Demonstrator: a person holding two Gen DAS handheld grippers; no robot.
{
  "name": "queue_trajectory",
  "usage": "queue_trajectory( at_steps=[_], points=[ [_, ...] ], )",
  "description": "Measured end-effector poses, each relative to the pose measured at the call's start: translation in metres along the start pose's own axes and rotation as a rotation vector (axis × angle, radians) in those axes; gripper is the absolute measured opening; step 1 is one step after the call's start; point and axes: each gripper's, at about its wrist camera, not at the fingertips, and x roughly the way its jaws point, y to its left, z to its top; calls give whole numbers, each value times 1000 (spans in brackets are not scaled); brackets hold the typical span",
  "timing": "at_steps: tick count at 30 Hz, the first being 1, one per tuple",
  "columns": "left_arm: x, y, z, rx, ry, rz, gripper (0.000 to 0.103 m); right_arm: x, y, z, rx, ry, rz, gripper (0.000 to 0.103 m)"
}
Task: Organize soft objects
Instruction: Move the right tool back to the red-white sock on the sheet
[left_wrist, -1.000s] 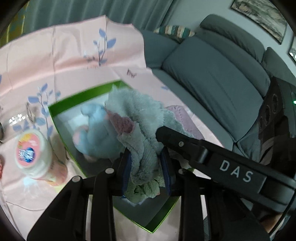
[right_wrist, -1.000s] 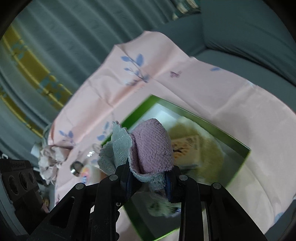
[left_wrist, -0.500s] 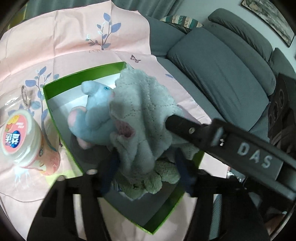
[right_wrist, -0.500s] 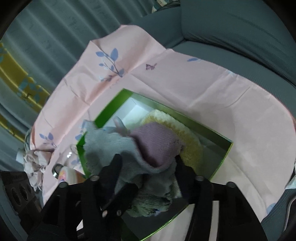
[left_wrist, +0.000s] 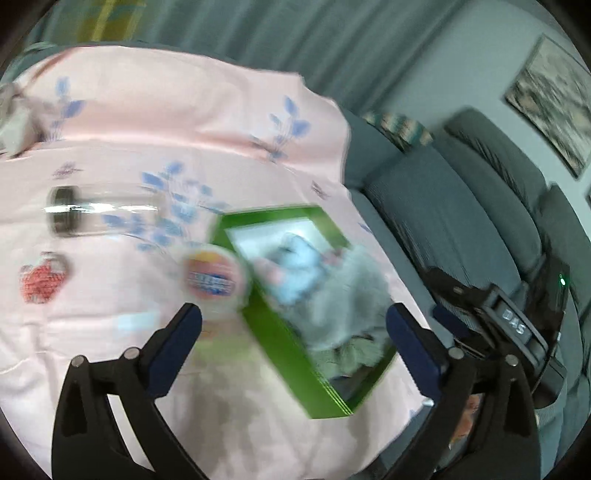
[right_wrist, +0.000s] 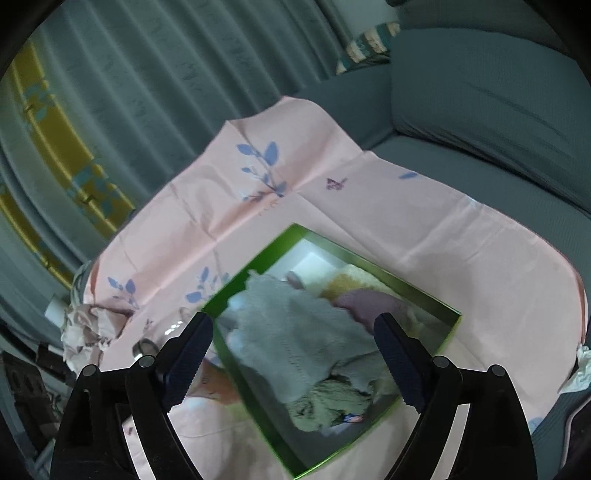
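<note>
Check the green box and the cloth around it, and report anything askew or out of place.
The green box sits askew on the pink cloth. Inside, the grey towel lies crumpled over the other soft things, unfolded. A clear bottle lies on its side on the cloth. Both tools are open and hold nothing.

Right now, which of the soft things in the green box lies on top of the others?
The grey-green knitted cloth. It drapes over the blue plush toy and the purple cloth, which show only at its edges.

Towel (right_wrist: 295, 332) in box (right_wrist: 243, 284), over plush toys; cup (left_wrist: 214, 280) beside box.
</note>
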Motion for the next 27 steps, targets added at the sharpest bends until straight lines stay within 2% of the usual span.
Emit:
queue_trajectory(
  at_steps=[7, 10, 15, 18, 22, 27],
  points=[
    [-58, 83, -7, -124, -83, 256, 100, -6, 42, -7, -88, -13, 50, 93],
    [-75, 113, -17, -171, -105, 336, 100, -6, 63, -13, -130, -6, 68, 93],
    [-93, 161, -41, -210, -94, 454, 100, -4, 101, -28, -172, 27, 157, 93],
    [-93, 186, -57, -221, -79, 500, 100, 4, 135, -45, -209, 76, 233, 93],
    [-89, 206, -64, -268, -56, 533, 99, 36, 196, -79, -300, 201, 320, 93],
    [-91, 211, -64, -263, -66, 560, 99, 105, 258, -115, -390, 360, 285, 93]
  ],
)
